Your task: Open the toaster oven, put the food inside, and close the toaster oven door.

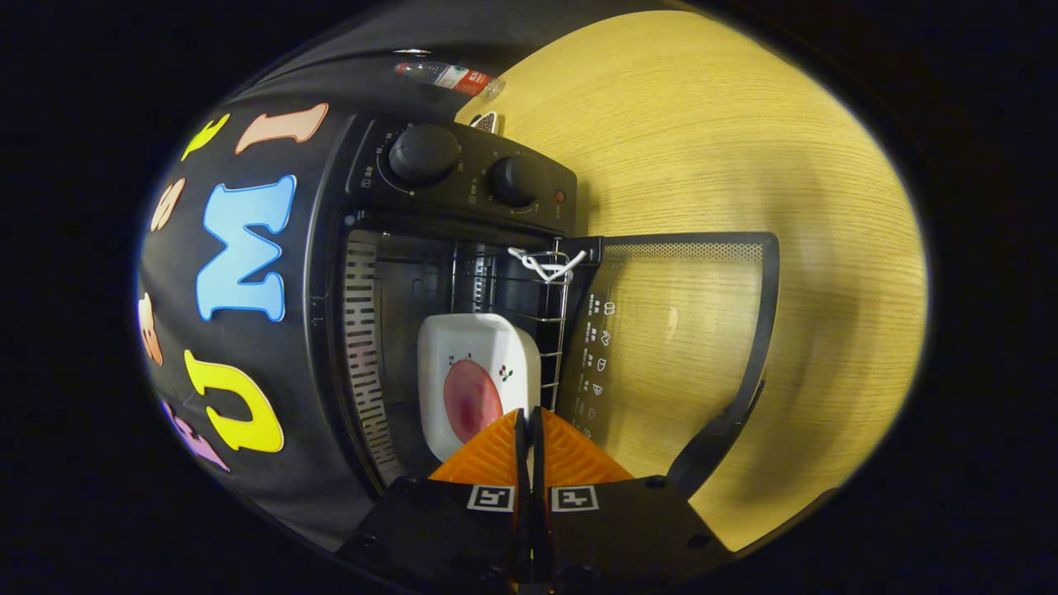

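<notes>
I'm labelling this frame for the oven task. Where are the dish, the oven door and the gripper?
Dish (478, 364): gripper view, white upper face, on the rack inside the oven.
Oven door (686, 347): gripper view, glass pane, swung open.
Gripper (529, 426): gripper view, tips of the closed jaws, gripping the dish's near rim.

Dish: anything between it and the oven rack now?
Nothing visible. The dish already sits inside the open oven, just ahead of the gripper, whose fingers are closed together on its near edge. The door hangs open.

A recording booth, seemingly: black cloth wall (273, 463) behind a wood-grain table (744, 149) bearing a toaster oven (463, 178) and plastic bottle (446, 76).
</notes>
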`<state>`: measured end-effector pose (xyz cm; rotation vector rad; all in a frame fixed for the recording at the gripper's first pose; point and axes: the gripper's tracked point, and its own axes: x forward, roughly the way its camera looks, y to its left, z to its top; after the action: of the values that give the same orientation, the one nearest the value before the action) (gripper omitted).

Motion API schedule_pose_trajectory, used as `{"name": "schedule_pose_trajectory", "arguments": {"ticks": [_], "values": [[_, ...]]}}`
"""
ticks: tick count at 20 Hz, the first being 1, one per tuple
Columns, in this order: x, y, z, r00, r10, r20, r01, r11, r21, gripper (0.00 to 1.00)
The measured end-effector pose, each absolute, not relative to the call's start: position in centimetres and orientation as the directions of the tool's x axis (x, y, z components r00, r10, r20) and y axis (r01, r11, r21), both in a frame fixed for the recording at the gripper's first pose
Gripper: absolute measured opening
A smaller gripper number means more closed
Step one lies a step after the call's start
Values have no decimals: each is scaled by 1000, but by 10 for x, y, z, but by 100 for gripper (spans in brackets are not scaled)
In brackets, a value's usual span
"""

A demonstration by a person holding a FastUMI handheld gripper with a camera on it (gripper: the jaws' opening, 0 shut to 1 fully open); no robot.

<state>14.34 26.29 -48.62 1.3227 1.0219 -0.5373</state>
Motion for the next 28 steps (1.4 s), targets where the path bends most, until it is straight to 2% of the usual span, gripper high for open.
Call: {"name": "schedule_pose_trajectory", "arguments": {"ticks": [2,3,6,8,11,17,21,28], "values": [[151,264,-488,502,214,-838,817,201,541,2],[151,267,-489,499,222,-838,819,198,539,7],[158,273,-480,542,244,-804,788,187,587,10],[157,269,-472,566,244,-787,754,233,615,46],[135,268,-452,571,267,-776,677,381,629,98],[74,262,-423,557,324,-765,362,734,574,98],[35,250,-416,538,320,-780,156,871,466,98],[-1,232,-455,447,248,-859,13,959,284,98]]}}
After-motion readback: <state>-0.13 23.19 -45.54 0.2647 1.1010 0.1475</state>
